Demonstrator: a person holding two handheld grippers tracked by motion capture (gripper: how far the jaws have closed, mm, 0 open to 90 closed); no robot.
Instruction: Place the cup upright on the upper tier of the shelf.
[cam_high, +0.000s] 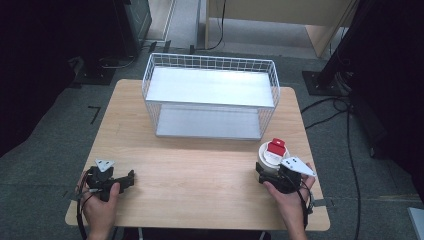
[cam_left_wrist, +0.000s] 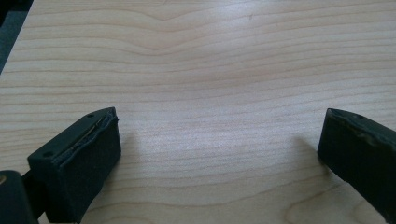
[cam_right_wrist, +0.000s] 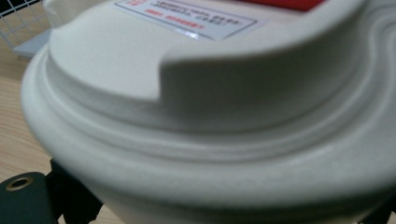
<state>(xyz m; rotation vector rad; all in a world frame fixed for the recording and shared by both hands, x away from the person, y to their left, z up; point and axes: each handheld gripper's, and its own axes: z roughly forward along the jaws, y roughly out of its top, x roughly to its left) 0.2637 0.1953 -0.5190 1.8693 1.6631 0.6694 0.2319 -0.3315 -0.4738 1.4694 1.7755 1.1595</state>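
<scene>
Two hands came in over the near edge of the wooden table (cam_high: 200, 170), each holding a gripper. The left hand (cam_high: 100, 210) kept the left gripper (cam_high: 131, 178) low at the near left corner; in the left gripper view its jaws stood wide apart, released, with nothing but bare wood grain between them. The right hand (cam_high: 290, 197) held the right gripper (cam_high: 267, 172) at the near right. A white round container (cam_high: 269, 156) with a red cap (cam_high: 276, 146) stood directly in front of that gripper, on the tabletop near the right edge. In the right gripper view the container's stepped white lid (cam_right_wrist: 210, 116) loomed very close and blurred, with a printed label (cam_right_wrist: 187, 18) on top, and it hid the jaws, so I could not tell whether they were clenched on it or merely around it. Farther back, at the middle of the table's far side, sat a white wire basket (cam_high: 210, 95) with an upper and a lower grey shelf. Beyond the table lay grey carpet (cam_high: 310, 65) with black cables (cam_high: 345, 115).
</scene>
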